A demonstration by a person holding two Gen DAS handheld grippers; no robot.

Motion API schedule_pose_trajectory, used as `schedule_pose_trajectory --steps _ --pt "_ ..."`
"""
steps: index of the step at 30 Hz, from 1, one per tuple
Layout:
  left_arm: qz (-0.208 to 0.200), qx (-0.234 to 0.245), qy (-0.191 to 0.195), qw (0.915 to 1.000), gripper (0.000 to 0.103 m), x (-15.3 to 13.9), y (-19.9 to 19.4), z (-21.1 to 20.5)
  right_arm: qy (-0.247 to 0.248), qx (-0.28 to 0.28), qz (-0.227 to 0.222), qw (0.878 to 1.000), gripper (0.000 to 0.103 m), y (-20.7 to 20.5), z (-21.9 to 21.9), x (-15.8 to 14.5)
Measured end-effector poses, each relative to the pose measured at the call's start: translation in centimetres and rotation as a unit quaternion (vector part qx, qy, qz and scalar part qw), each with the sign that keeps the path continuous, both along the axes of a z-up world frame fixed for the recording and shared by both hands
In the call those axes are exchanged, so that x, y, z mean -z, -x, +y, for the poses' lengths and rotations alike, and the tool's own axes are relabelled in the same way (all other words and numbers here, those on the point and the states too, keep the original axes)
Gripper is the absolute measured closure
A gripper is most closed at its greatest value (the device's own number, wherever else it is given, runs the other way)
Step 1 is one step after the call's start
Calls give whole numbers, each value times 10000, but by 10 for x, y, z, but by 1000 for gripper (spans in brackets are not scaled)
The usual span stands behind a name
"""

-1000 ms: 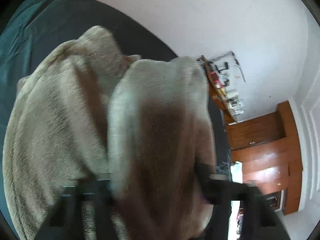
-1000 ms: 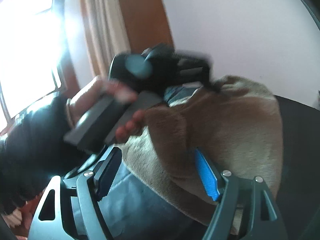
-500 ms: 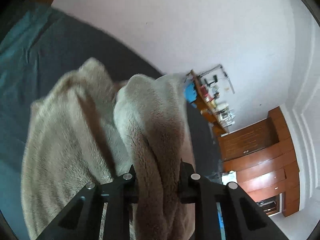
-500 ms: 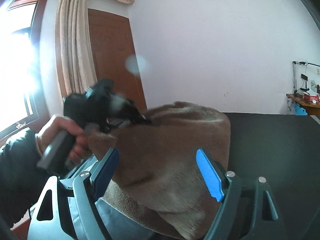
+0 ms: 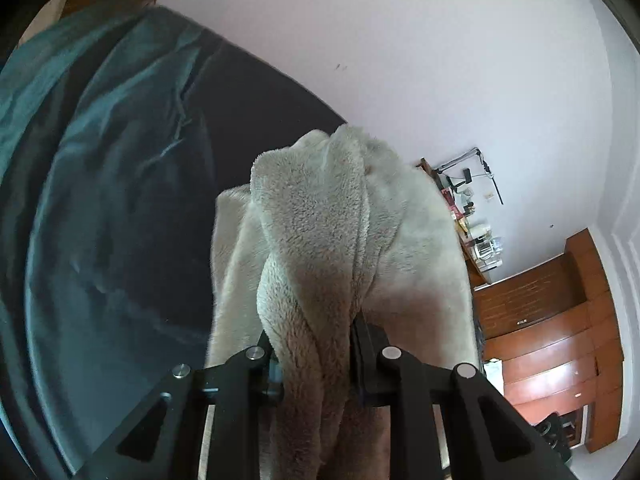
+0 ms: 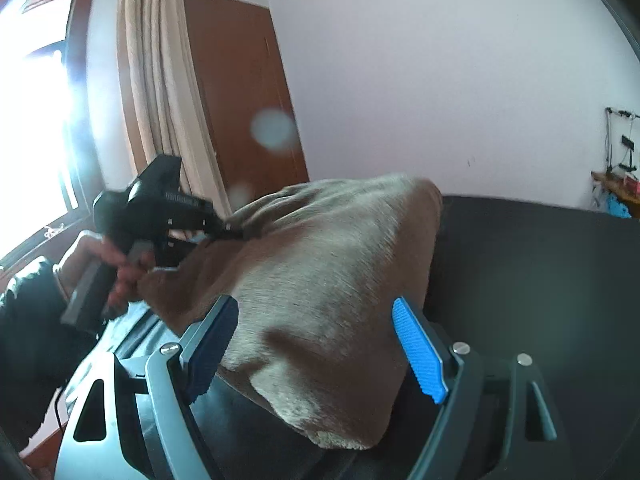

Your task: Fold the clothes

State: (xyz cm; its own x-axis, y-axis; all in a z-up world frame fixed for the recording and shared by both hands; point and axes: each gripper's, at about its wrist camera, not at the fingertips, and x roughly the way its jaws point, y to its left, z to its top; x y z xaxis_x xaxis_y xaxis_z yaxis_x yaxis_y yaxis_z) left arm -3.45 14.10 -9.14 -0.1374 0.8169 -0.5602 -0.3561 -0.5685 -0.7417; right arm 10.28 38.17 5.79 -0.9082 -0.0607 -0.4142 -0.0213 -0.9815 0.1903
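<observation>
left claw (image 5: 314,354): clamped on beige fleece garment (image 5: 320,248) | right claw (image 6: 316,344): wide open, garment between, unpinched

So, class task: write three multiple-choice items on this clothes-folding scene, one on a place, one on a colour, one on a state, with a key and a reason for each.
1. What does the fleece garment lie on?
A. a dark bed cover
B. a wooden floor
C. a glass desk

2. What colour are the right gripper's pads?
A. red
B. blue
C. yellow

3. How is the left gripper?
A. wide open and empty
B. lying on the bed
C. shut on a fold of the fleece garment

Key: 1 A, the dark bed cover spreads beneath it; 2 B, the ribbed pad is blue; 3 C, fleece is pinched between its fingers.
</observation>
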Motion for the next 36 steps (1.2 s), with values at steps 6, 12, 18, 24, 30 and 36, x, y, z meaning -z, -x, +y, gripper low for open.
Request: schedule_pose_trajectory --steps 6,12,18,24,30,36 --pt "-39 -46 -317 9995 65 16 -3 -6 0 -21 -518 9987 17 15 3 14" --pt "445 -329 455 9974 46 -9 -20 -14 118 30 -876 9961 16 33 16 21" --pt "1660 -357 1089 9794 43 -65 -73 -6 66 44 -973 9952 13 37 16 20" --pt "1721 -30 821 9816 29 -60 -108 5 224 13 -1052 9942 8 48 16 25" --pt "1053 -360 992 9888 29 0 -91 -4 208 -71 -844 9962 8 33 31 15" --pt "1039 -534 896 9891 29 -12 -95 -12 89 128 -969 9952 6 -3 70 9"
